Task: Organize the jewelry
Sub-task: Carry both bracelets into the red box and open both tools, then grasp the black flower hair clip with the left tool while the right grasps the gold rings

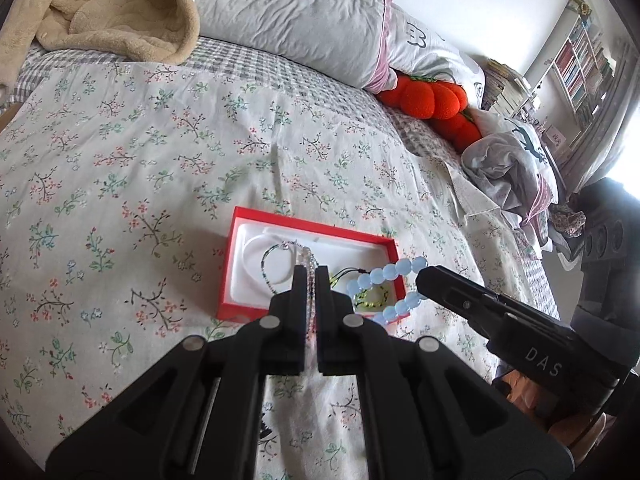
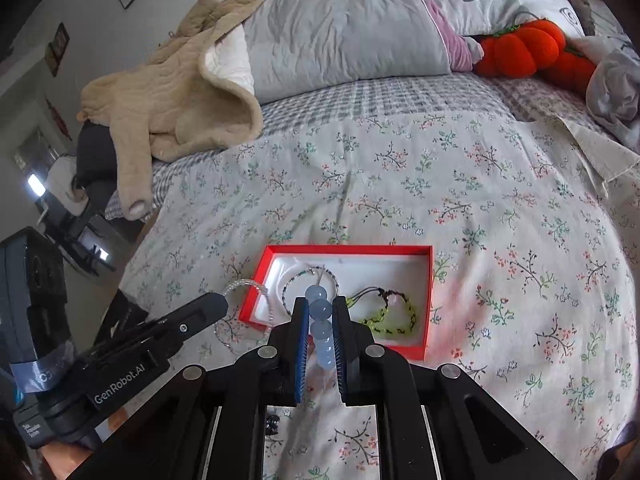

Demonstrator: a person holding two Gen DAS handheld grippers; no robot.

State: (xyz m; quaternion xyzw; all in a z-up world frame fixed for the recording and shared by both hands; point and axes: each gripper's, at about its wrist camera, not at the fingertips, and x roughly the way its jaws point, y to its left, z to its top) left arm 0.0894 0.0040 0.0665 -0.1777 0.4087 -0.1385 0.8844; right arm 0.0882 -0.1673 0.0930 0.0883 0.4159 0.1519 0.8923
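Red jewelry box on floral bed; left gripper jaws clamp clear-bead strand, right gripper jaws clamp blue bead bracelet.

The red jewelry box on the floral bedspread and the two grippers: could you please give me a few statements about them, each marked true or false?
1. The right gripper is shut on a bracelet of pale blue round beads. True.
2. The left gripper holds a thin clear beaded strand. True.
3. The shallow red box with a white liner has its lid on. False: it lies open.
4. A green and dark woven cord bracelet lies inside the box. True.
5. The orange pumpkin-shaped plush sits inside the box. False: it rests by the grey pillows.
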